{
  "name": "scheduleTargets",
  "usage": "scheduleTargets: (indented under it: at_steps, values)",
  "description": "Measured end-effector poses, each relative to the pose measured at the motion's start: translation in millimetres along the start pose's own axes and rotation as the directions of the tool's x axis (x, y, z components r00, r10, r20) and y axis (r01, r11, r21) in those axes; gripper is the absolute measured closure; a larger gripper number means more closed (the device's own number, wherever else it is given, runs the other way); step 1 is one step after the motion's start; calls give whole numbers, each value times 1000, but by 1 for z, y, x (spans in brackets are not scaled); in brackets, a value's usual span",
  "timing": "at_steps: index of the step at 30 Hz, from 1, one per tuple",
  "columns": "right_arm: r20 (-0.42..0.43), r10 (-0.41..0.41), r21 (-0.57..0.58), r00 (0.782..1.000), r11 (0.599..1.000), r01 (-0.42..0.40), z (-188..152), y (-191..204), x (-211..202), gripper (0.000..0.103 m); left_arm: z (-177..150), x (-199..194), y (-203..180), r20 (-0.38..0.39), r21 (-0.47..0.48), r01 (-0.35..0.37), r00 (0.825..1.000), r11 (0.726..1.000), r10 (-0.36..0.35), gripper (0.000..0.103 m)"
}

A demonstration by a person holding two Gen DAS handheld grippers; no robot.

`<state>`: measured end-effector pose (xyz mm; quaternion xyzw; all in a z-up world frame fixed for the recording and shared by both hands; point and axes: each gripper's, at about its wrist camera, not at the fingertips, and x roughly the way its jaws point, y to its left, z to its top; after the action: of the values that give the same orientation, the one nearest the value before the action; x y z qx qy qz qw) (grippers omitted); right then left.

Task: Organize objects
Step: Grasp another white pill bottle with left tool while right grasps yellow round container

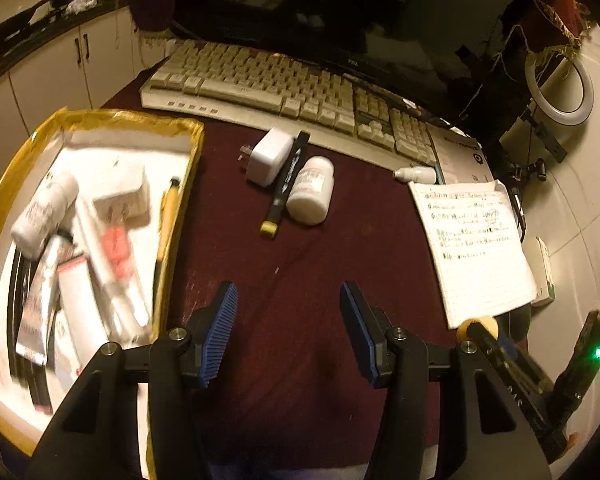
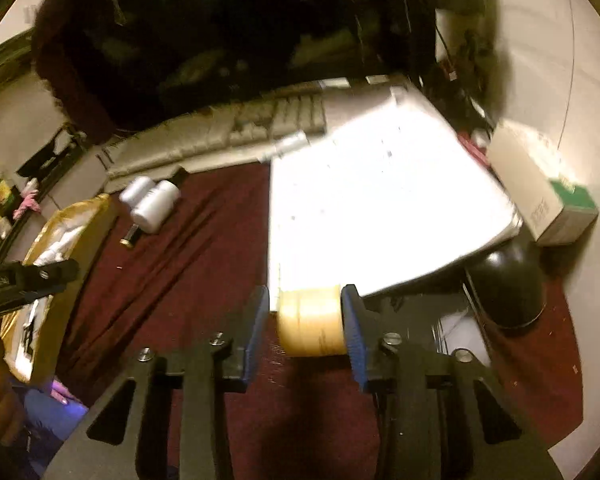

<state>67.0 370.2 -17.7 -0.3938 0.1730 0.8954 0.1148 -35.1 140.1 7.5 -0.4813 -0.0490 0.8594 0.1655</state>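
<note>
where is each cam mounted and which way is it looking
Left wrist: sits on the left gripper, angled down over the maroon tablecloth toward the beige keyboard and the gold-rimmed white tray; its blue-padded jaws stand open and empty.
Right wrist: sits on the right gripper, angled down toward the white lined notepad; its jaws have a yellowish tape roll between them.
Shared: tablecloth, keyboard, tray, notepad, white round pill bottle.

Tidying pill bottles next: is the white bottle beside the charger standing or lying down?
Lying down. The white bottle rests on its side on the maroon cloth, against the black tool.
</note>
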Motion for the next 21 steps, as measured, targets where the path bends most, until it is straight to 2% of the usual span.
scheduleTargets:
  at_steps: [4,8,10,12,14,17,18,19,21]
  values:
    - [-9,39,41,999,998,-39,-2,-3,-1,73,21,13,-18,26,45,-31,999,998,30,51]
    - [19,171,51,985,984,-171,-2,13,-2,73,46,37,-39,53,131,-103,994,986,97,51]
    - [26,202,45,979,978,-203,-2,24,3,73,55,58,-43,29,153,-150,989,977,148,51]
    - [13,237,24,971,971,-237,-3,37,15,73,62,75,-43,-13,143,-148,988,979,151,52]
    - [17,245,8,969,970,-245,-4,47,24,73,66,87,-41,-44,123,-141,988,982,147,56]
    - [32,232,-9,972,973,-232,-9,53,26,73,69,98,-43,-57,126,-136,988,983,144,56]
    - [36,238,-12,971,971,-238,-11,54,26,73,69,99,-44,-54,123,-137,988,983,145,59]
    - [43,237,-18,971,971,-237,-13,55,25,73,69,102,-47,-57,126,-145,987,981,153,67]
    - [50,229,-34,972,973,-228,-15,56,23,73,67,103,-54,-45,155,-172,983,973,181,68]
